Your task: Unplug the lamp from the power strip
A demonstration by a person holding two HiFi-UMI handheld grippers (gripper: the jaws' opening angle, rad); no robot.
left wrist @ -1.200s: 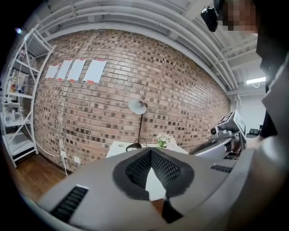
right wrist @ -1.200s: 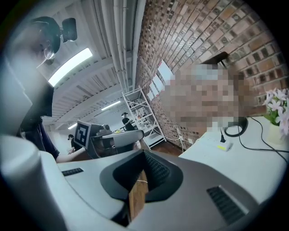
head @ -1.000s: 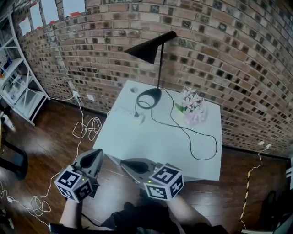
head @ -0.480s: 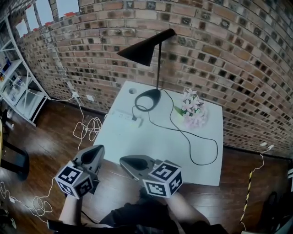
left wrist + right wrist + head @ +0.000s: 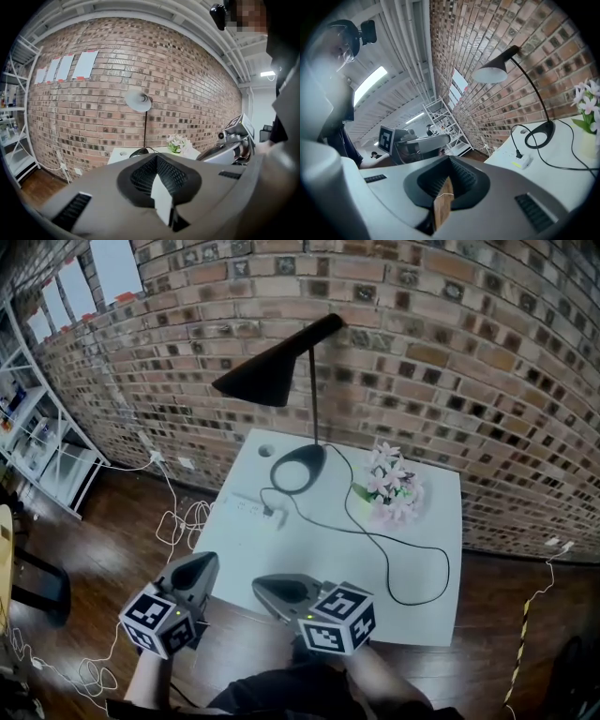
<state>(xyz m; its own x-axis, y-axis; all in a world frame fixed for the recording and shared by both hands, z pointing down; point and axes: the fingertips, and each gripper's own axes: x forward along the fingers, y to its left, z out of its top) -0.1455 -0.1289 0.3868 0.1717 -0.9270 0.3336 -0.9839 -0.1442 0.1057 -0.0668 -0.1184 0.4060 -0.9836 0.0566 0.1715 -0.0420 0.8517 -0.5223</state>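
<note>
Plug (image 5: 271,513) sat in power strip (image 5: 242,504), centre-left of frame; small, rigid, probably snug: grip its body, pull straight. Left gripper (image 5: 207,561) and right gripper (image 5: 262,585) closed, empty.

Even, soft indoor lighting. A ceiling strip light (image 5: 370,83) glares in the right gripper view. Fisheye distortion bows the brick wall (image 5: 422,343) in all 3 views; gripper views vignette black, foregrounds blurred.
</note>
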